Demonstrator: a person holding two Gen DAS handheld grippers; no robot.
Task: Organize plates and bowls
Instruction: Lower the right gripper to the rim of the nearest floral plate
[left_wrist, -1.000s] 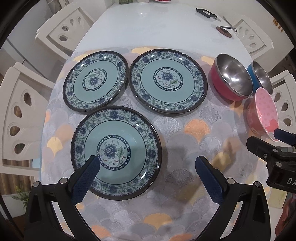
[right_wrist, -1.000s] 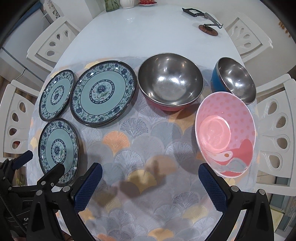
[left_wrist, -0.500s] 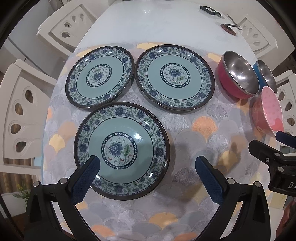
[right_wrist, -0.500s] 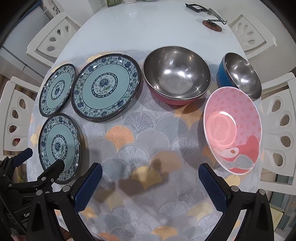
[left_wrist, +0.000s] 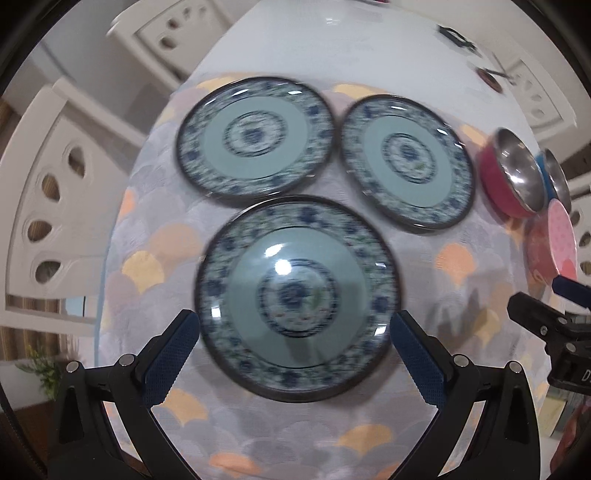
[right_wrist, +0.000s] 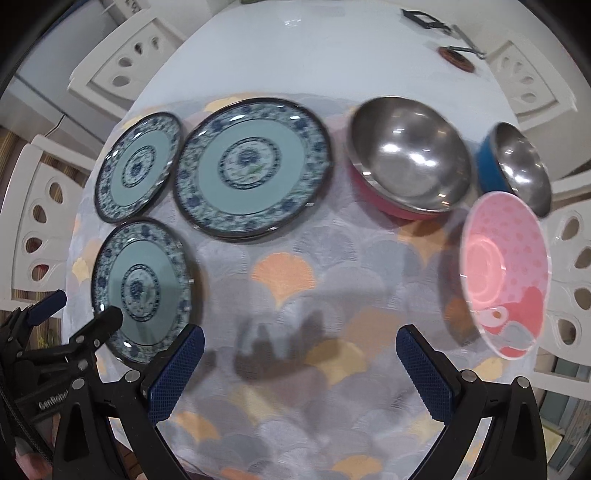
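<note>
Left gripper (left_wrist: 295, 332), fingers spread wide, is straddling the near blue-floral round ceramic plate (left_wrist: 297, 297); right gripper (right_wrist: 300, 363) is hovering wide open.

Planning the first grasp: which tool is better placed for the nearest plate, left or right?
Left. The left tool is open and the near plate sits between its fingers; the right tool faces bare cloth, with the plate off to its side.

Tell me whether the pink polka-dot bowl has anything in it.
Empty. The right wrist view looks straight into the pink polka-dot bowl: only its glossy dotted inside and a printed cartoon figure show, no food or other dish nested in it.
</note>
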